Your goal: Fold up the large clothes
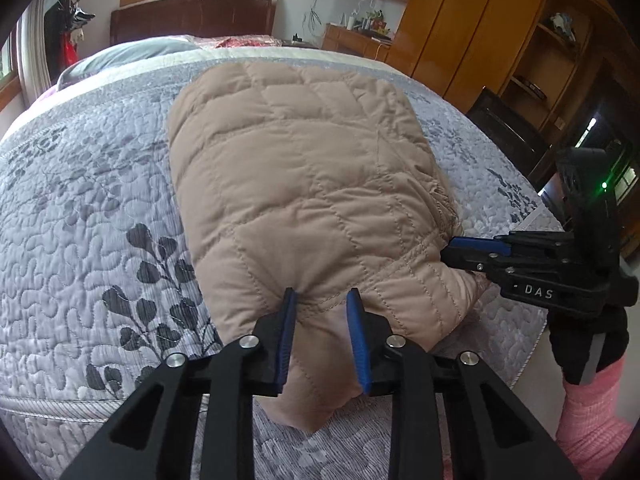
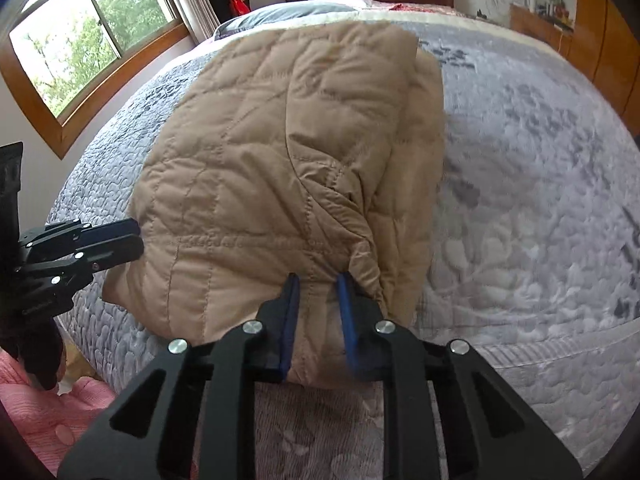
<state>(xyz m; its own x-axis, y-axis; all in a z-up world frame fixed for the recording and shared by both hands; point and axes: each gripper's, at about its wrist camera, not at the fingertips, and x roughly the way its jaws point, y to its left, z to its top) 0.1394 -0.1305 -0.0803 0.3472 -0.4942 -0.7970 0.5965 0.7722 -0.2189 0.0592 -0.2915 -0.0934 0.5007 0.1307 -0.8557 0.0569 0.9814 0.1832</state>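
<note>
Tan quilted jacket (image 1: pixel 304 184) lies folded on the bed (image 1: pixel 92 200), a thick oblong bundle. Long axis runs from the bed's foot edge toward the headboard (image 1: pixel 192 16); the far end is squared off, the near end bulges and droops over the foot edge.

Left gripper (image 1: pixel 322 334): blue-padded fingers (image 1: pixel 289 332) set apart at moderate width, the jacket's near hem bulging up between them. Fabric touches the inner face of both pads; the jaws straddle the hem, but whether they pinch it cannot be told.

Right gripper (image 2: pixel 320 316): jaws narrower, closed on a gathered pleat of the jacket's near edge, on the side toward the wardrobe (image 1: pixel 452 28). Creases fan out from that pinch.

From the left wrist view, the right gripper comes in from the wardrobe side, fingertips against the jacket's near corner. From the right wrist view, the left gripper meets the jacket's opposite flank, window (image 2: pixel 80 36) side.

Jacket sits nearer the foot than the headboard.
</note>
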